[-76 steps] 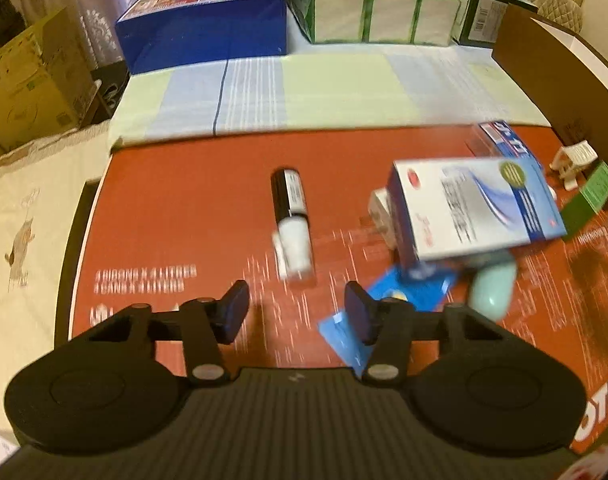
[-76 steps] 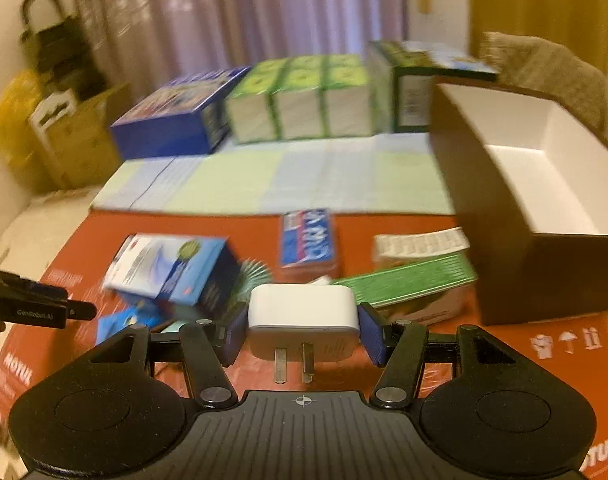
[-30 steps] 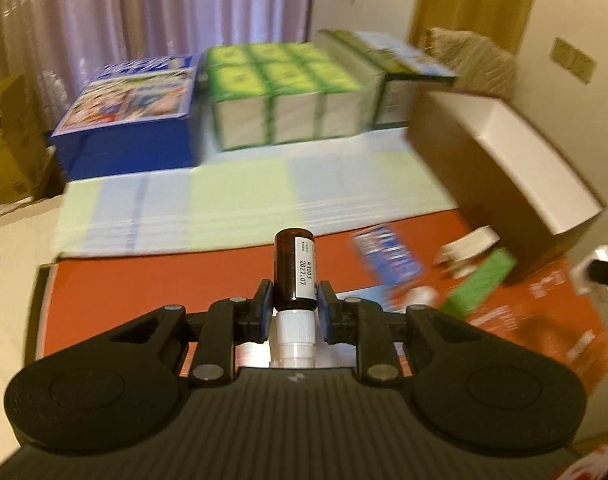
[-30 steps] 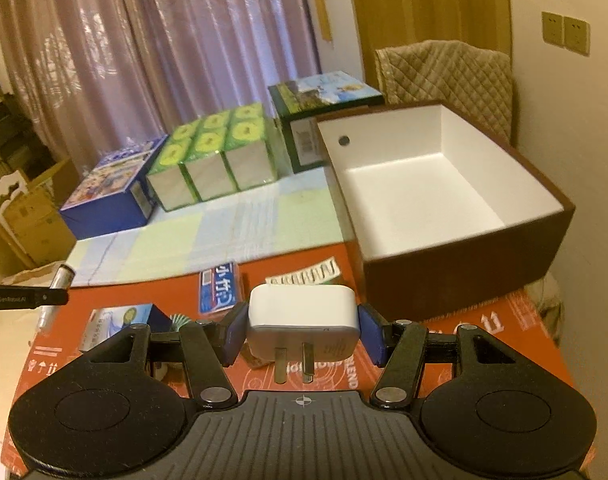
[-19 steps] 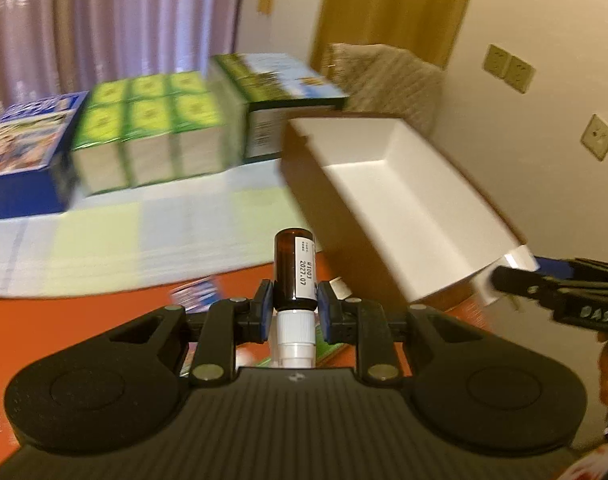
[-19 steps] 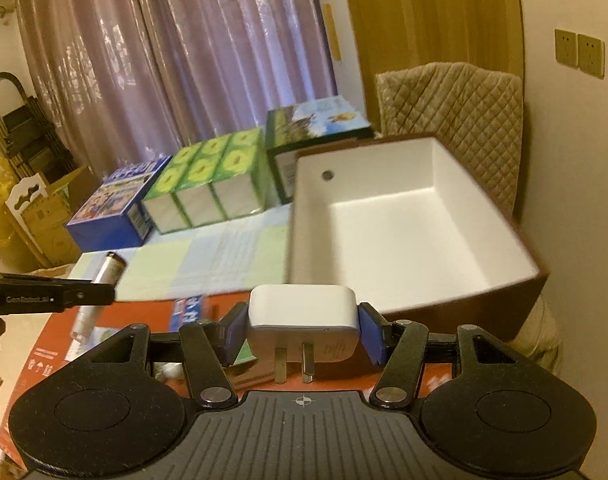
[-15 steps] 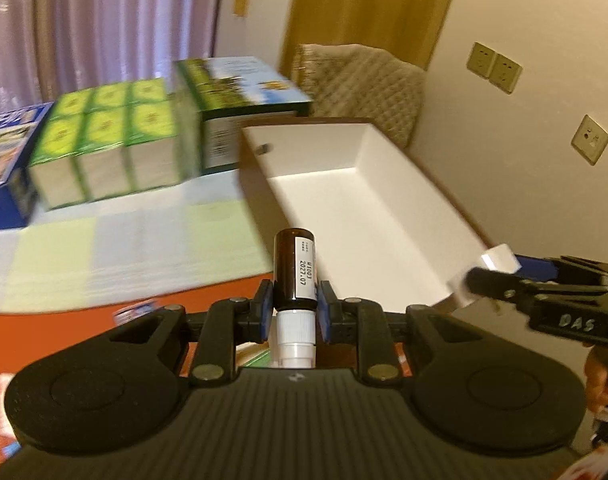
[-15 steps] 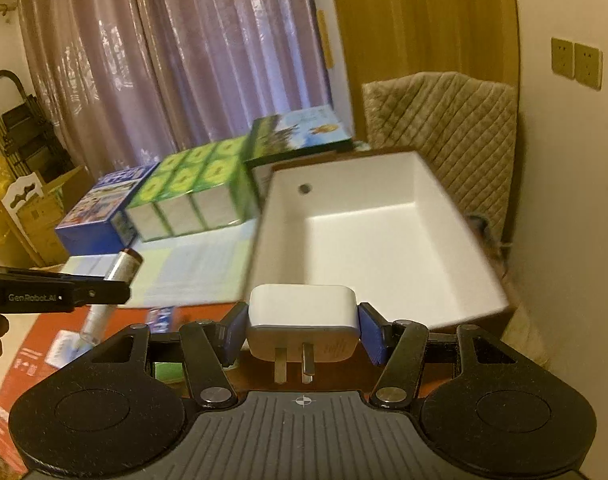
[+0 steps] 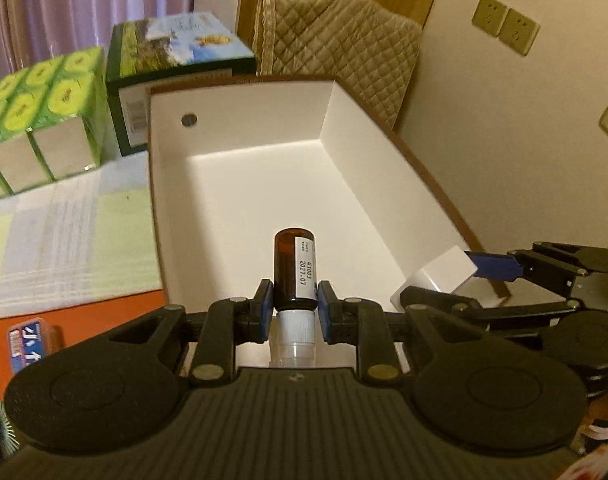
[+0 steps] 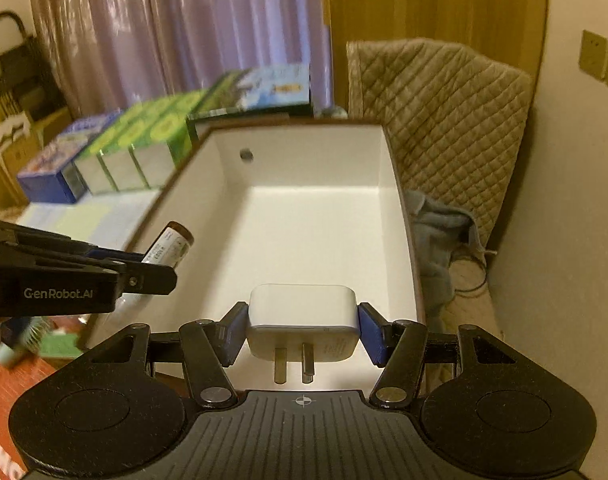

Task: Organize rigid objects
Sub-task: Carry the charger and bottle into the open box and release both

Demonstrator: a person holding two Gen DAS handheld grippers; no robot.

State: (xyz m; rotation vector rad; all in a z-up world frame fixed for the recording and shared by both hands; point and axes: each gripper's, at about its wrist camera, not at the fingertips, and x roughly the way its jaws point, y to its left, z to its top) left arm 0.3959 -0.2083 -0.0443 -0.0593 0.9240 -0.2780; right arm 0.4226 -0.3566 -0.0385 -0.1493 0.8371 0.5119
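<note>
My left gripper [image 9: 293,304] is shut on a small brown bottle [image 9: 293,266] with a white cap and a white label, held over the near end of the brown box with a white inside [image 9: 263,184]. My right gripper [image 10: 301,334] is shut on a white plug adapter [image 10: 301,320], prongs toward me, over the same box [image 10: 312,224]. In the right wrist view the left gripper [image 10: 151,268] and bottle [image 10: 169,244] show at the box's left rim. In the left wrist view the right gripper [image 9: 456,284] holds the adapter [image 9: 444,274] at the right rim. The box inside looks bare.
Green cartons [image 9: 43,120] and a dark green box [image 9: 175,72] stand behind the box on a striped cloth [image 9: 63,220]. A quilted chair back [image 10: 436,120] stands beyond the box. A blue packet [image 9: 25,342] lies on the red surface at left.
Both grippers have moved from the red surface toward the box and now hang over its near end. The left gripper closed on the bottle 2.5 s ago to 1 s ago.
</note>
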